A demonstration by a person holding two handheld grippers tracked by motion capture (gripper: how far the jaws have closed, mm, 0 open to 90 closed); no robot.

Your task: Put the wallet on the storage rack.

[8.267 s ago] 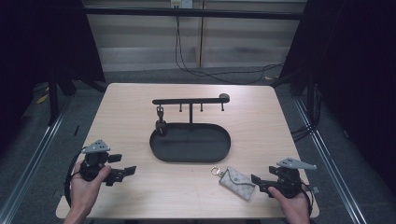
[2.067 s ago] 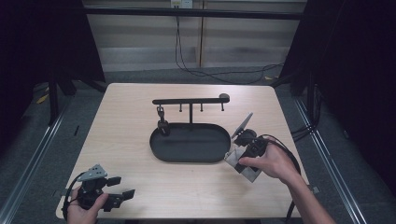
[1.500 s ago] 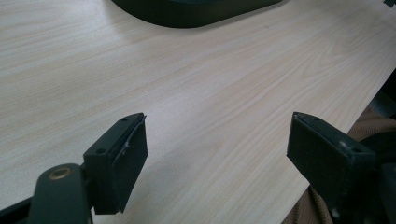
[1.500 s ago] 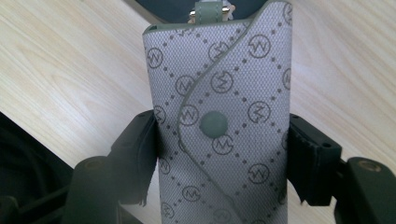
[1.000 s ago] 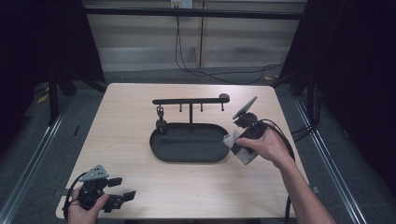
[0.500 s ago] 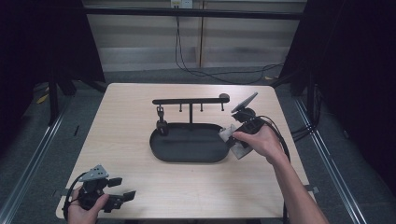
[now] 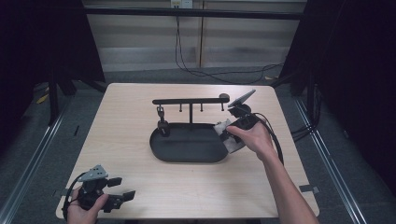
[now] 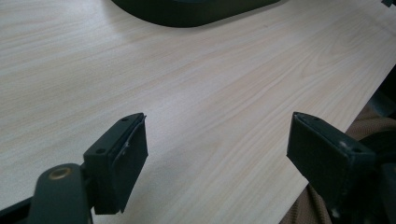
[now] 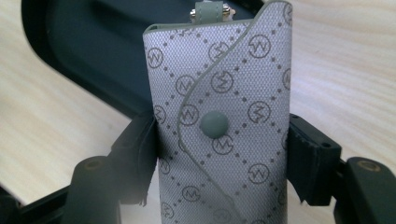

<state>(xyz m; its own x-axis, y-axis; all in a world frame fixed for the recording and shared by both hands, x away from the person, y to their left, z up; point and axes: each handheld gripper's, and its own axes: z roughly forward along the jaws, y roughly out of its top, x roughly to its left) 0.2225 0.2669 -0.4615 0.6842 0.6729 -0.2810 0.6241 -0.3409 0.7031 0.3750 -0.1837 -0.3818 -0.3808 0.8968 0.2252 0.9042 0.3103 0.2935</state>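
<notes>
From above, the right gripper (image 7: 229,133) holds a grey key pouch (image 7: 227,136) over the black tray's (image 7: 187,151) right end. The left gripper (image 8: 219,161) hangs released over bare tabletop (image 8: 196,88). Up close, 2 jaws clamp the pouch's (image 9: 224,126) sides.

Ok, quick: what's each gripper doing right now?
Left gripper: open, holding nothing, above the table.
Right gripper: shut on the grey key pouch, beside the black tray.

Lab rig: table (image 7: 140,140) amid black curtains (image 7: 355,70), floor rails (image 7: 32,154).
</notes>
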